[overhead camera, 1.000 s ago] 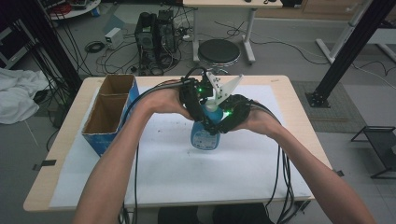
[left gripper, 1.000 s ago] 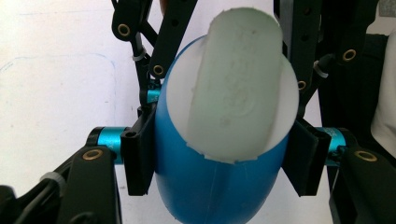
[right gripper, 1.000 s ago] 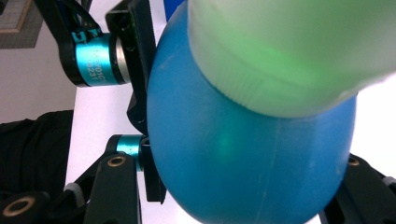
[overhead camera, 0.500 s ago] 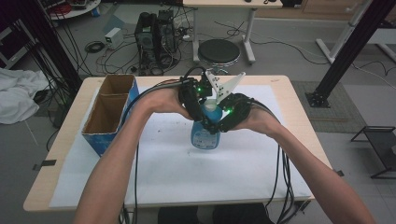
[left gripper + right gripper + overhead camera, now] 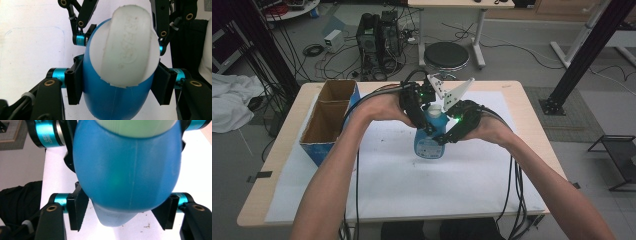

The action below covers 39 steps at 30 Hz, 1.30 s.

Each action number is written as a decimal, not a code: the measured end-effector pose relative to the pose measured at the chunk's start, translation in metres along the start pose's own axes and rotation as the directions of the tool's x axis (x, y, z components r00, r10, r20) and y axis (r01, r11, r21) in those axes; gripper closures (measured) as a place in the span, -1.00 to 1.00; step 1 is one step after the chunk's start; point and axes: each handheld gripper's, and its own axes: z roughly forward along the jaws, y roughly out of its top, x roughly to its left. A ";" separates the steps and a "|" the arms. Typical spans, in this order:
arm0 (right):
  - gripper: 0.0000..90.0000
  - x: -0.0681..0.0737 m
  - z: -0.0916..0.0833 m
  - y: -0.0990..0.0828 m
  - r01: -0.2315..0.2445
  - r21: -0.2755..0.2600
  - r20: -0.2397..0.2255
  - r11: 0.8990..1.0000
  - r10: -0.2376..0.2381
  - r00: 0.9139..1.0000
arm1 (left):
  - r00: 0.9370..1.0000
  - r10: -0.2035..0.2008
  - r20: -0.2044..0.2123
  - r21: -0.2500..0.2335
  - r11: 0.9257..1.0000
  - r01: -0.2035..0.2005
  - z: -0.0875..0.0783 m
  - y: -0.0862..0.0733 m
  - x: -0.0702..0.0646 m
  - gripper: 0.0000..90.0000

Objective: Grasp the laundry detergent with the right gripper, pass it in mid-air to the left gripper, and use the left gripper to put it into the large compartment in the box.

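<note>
A blue plastic bottle [image 5: 428, 144] with a white cap [image 5: 433, 109] is over the middle of the white sheet, between both hands. My left gripper [image 5: 423, 116] is shut on the bottle's shoulder just under the cap [image 5: 125, 47]; both pads [image 5: 75, 83] press on the blue wall [image 5: 112, 100]. My right gripper [image 5: 444, 134] comes from the other side, lower on the body [image 5: 127, 170]. Its jaws have just been opening, and the bottle sits between them. A gap shows at one pad [image 5: 165, 213].
A blue-sided open cardboard box [image 5: 329, 120] stands at the table's left. A white paper sheet [image 5: 412, 190] covers most of the wooden tabletop [image 5: 267, 172]. Cables trail from both grippers toward the near edge. A stool and computer gear stand on the floor beyond the table.
Hands and bottle keep their places in the high view. Any widening of the right jaws is too small to make out there.
</note>
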 end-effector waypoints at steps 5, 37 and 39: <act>-0.29 0.005 -0.001 0.000 -0.047 0.033 -0.005 0.998 0.047 0.999 | 1.000 -0.004 0.001 0.002 1.000 0.004 -0.001 -0.001 -0.001 -0.18; -0.71 -0.012 -0.052 -0.032 -0.174 0.054 0.237 0.983 0.157 0.959 | 0.954 -0.257 -0.157 0.054 0.962 0.268 -0.094 -0.015 0.000 -0.18; -0.71 -0.012 -0.056 -0.034 -0.194 0.053 0.250 0.980 0.175 0.952 | 0.938 -0.301 -0.173 0.035 0.950 0.311 -0.104 -0.018 0.000 -0.18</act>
